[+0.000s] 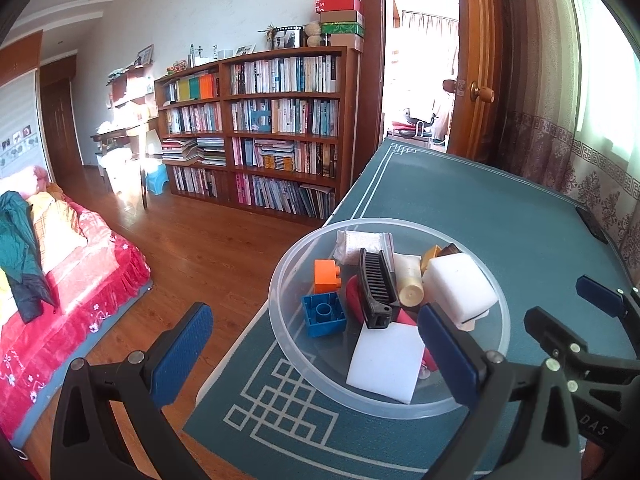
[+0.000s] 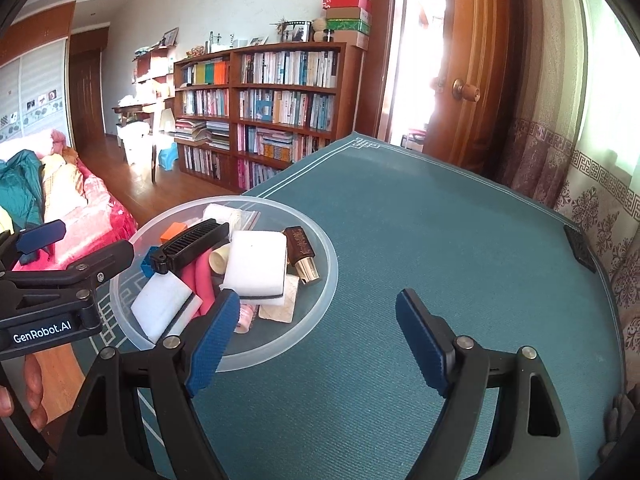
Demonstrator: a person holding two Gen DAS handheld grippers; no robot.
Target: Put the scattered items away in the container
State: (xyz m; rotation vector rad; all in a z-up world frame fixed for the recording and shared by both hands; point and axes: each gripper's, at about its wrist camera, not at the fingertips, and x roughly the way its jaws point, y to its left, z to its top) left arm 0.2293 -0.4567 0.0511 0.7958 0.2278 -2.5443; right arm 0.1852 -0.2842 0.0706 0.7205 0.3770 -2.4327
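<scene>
A clear plastic bowl (image 1: 280,320) (image 2: 329,276) stands on the teal table mat near its left edge. It holds an orange brick (image 1: 326,276), a blue brick (image 1: 324,314), a black comb (image 1: 374,292) (image 2: 192,244), two white sponges (image 1: 460,288) (image 2: 256,262), a cream tube (image 1: 410,284), a brown and gold bottle (image 2: 302,252), a pink item (image 2: 200,280) and a bagged white roll (image 1: 362,242). My left gripper (image 1: 316,340) is open over the bowl's near-left rim. My right gripper (image 2: 320,312) is open just right of the bowl, holding nothing.
The teal mat (image 2: 420,240) stretches to the right of the bowl, with a small black object (image 2: 578,248) at its far right edge. A person's hand (image 2: 32,392) holds the left gripper. Wooden floor, a red-covered bed (image 1: 80,280) and a bookcase (image 1: 280,120) lie beyond the table's left edge.
</scene>
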